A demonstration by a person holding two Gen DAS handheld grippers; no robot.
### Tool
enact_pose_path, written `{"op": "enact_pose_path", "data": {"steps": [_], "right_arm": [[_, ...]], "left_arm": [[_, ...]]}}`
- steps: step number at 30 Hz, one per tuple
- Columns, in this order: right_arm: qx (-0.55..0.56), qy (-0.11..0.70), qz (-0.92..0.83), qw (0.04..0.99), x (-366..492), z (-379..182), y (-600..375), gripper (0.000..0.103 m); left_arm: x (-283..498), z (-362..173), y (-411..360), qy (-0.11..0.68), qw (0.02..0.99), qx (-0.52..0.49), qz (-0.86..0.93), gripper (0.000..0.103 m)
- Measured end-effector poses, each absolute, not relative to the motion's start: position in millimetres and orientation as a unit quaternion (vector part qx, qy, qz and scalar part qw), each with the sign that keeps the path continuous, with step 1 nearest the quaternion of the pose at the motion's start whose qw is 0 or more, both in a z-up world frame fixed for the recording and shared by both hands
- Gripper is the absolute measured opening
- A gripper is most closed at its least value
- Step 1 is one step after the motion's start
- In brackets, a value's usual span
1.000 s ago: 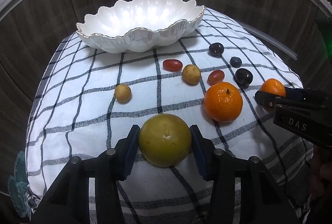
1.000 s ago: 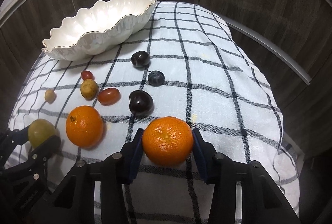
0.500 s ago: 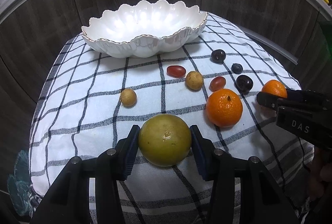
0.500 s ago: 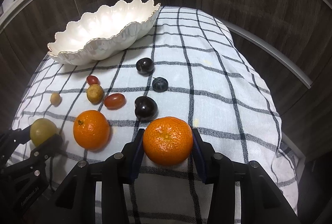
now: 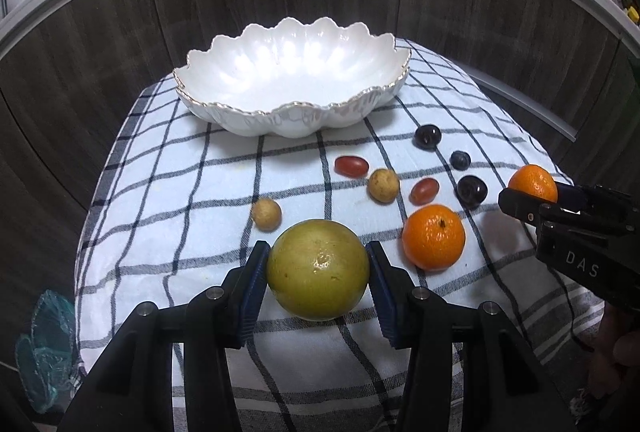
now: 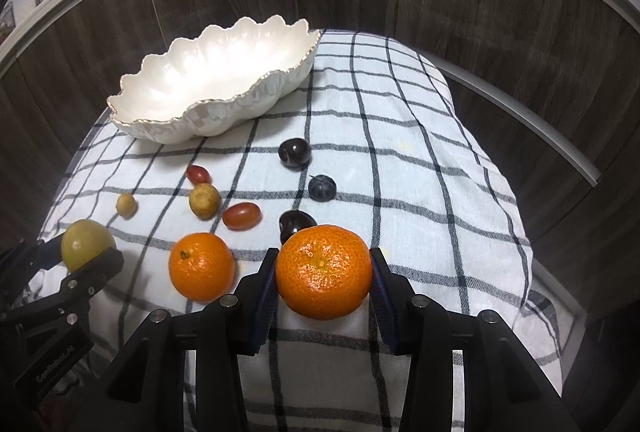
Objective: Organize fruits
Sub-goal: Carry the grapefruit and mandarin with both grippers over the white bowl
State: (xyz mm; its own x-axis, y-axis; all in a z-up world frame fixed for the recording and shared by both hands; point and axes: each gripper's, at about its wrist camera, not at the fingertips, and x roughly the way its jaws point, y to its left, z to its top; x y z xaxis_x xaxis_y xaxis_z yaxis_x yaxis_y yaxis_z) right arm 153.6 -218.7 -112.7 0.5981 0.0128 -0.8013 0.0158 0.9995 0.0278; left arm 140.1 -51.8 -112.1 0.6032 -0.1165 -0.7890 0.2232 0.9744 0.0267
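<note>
So the left gripper (image 5: 318, 274) had its fingers (image 5: 252, 288) pinching a yellow-green fruit (image 5: 318, 269), and the right gripper (image 6: 324, 278) was doing the same with an orange (image 6: 323, 271), blue pads pressed on both sides. A second orange (image 6: 201, 266) sat on the checked cloth (image 6: 420, 200) between them. Further back were three dark plums (image 6: 295, 153), two red grape tomatoes (image 6: 241, 215) and two small tan fruits (image 6: 205, 200), all loose on the cloth. The white scalloped bowl (image 5: 292, 112) stood at the far end of the bench with nothing in it.
</note>
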Motion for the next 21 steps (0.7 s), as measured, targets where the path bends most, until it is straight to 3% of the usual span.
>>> {"op": "enact_pose_path", "data": {"steps": [21], "right_arm": [[0.007,0.409,0.023,0.912,185.4,-68.5,-201.1,0.044]], "left_arm": [[174.7,-69.4,-35.9,0.408,0.909,0.054,-0.073,0.047]]}}
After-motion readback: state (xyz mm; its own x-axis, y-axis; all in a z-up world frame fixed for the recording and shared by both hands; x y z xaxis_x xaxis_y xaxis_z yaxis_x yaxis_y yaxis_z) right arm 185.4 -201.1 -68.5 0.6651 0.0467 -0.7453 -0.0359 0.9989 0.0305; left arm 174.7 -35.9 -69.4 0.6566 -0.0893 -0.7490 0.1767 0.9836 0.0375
